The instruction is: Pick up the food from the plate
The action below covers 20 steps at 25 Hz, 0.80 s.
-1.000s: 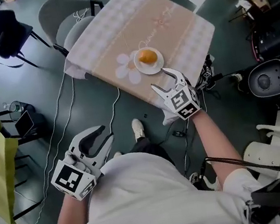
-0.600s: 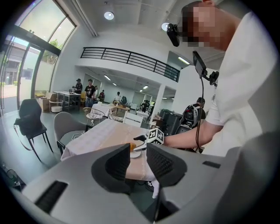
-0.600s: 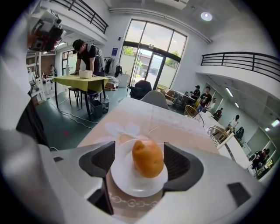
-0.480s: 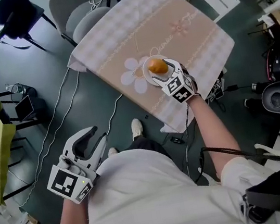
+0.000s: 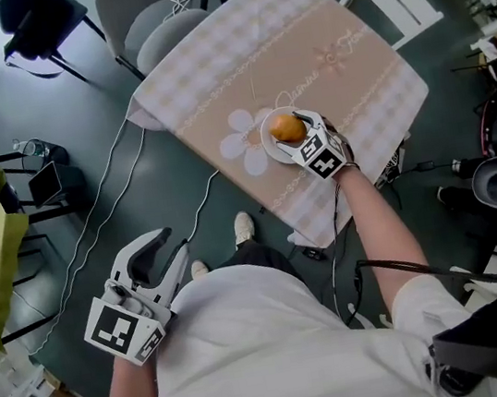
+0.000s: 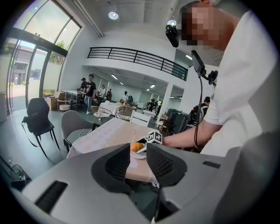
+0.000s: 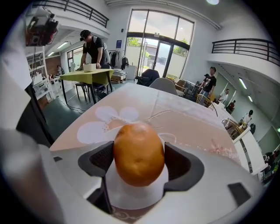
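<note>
The right gripper's [image 7: 139, 162] jaws have just been opening and now stand wide around the orange-brown food [image 7: 138, 151]. It sits on the white plate [image 7: 131, 197] near the table's [image 5: 298, 35] near edge. The left gripper's [image 6: 138, 162] jaws are narrowly apart and empty. The tablecloth's cursive lettering [image 5: 330, 52] is unreadable.

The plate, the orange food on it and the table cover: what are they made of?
Plate: probably glazed ceramic, plain white and smooth, though plastic is possible.
Food: smooth, slightly dimpled orange-brown skin, like a bread roll or a fruit; it could be a model.
Table cover: woven cloth, matte, with pale checks and a flower print, hanging in soft folds at the edge.
</note>
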Available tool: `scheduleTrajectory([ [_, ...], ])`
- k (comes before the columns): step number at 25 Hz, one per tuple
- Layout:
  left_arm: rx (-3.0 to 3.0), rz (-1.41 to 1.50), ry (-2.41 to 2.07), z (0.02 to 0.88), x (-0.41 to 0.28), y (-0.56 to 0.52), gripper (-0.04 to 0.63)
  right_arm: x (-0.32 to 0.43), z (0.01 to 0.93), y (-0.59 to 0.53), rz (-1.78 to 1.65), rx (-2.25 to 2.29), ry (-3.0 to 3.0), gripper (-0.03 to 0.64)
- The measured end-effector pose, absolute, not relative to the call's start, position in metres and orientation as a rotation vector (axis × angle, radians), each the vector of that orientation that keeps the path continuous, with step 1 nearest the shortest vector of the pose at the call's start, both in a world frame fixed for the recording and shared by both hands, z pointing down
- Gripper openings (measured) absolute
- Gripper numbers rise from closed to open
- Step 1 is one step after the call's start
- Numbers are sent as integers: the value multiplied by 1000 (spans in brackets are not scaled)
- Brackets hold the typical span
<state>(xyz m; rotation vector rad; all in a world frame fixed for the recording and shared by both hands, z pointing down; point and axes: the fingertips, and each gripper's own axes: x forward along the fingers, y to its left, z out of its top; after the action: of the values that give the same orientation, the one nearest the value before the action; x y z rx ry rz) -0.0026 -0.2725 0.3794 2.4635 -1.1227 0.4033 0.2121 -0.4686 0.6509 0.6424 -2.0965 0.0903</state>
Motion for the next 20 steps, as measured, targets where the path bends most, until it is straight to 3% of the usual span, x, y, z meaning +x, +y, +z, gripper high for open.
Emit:
scheduleTrajectory([
  [20,2528,366,-1046,376,-18,-254,108,217,603,-442,148,837,-2104,362],
])
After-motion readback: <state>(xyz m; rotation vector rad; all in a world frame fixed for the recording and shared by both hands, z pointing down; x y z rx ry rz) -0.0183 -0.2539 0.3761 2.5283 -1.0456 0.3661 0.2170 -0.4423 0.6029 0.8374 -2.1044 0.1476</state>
